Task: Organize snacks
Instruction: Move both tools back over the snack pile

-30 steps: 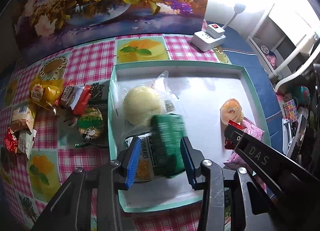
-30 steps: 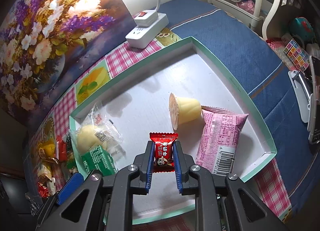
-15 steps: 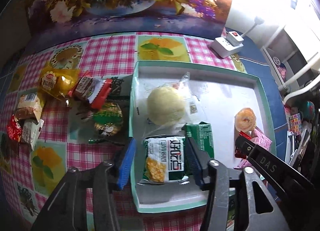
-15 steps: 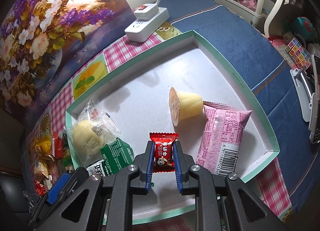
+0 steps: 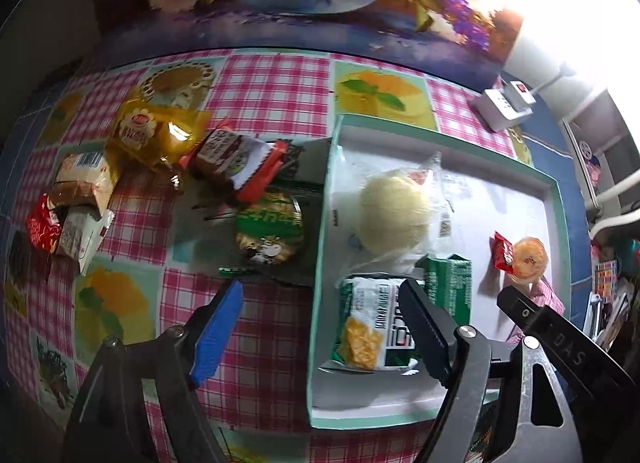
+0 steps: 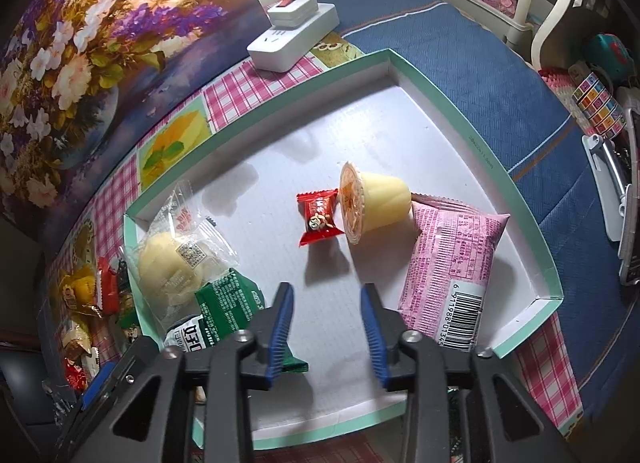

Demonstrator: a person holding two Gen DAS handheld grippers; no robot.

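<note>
A mint-rimmed white tray holds a wrapped bun, a green packet, a cracker packet, a red candy, a jelly cup and a pink packet. My right gripper is open and empty above the tray floor, short of the candy. My left gripper is open and empty over the tray's left rim, near the cracker packet.
Loose snacks lie on the checked tablecloth left of the tray: a yellow bag, a red-white packet, a green biscuit pack, small packets. A white power strip and a floral picture stand behind.
My right gripper has opened and let go of the red candy, which now lies next to the jelly cup. My left gripper has released the green packet and drawn back leftwards.
</note>
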